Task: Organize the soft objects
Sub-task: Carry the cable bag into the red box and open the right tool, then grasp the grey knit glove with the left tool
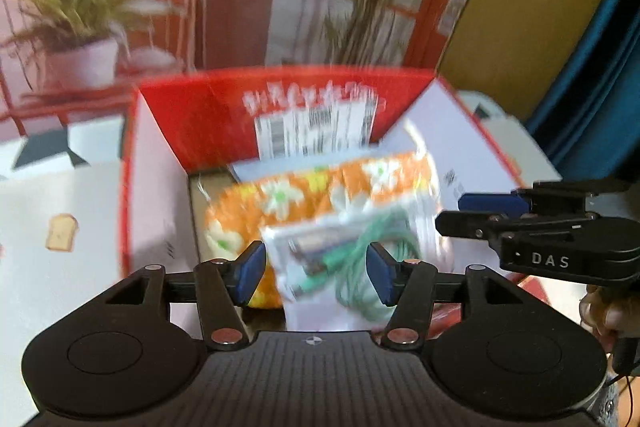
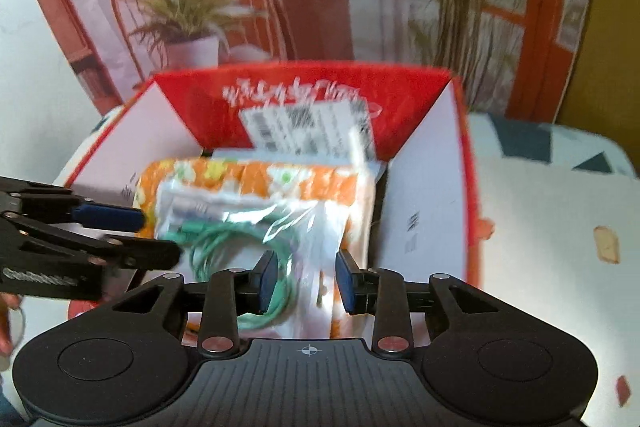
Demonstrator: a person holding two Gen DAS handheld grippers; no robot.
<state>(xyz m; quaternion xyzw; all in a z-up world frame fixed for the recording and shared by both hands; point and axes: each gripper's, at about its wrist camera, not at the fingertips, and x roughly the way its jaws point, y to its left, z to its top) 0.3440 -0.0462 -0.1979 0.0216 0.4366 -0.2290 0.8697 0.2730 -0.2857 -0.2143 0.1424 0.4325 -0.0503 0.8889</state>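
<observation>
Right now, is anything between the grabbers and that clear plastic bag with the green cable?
Nothing visible. The clear plastic bag with the green cable lies atop the orange flowered cloth in the red-and-white cardboard box, directly ahead of both open grippers.

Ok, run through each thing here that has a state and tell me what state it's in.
Red box: flaps open, upright.
Orange floral cloth: lying in the box, folded or bundled.
Clear bag with green cable: lying on the cloth, cable coiled inside.
Left gripper: open, fingers either side of the bag; contact unclear.
Right gripper: open, over the bag's near end.
</observation>
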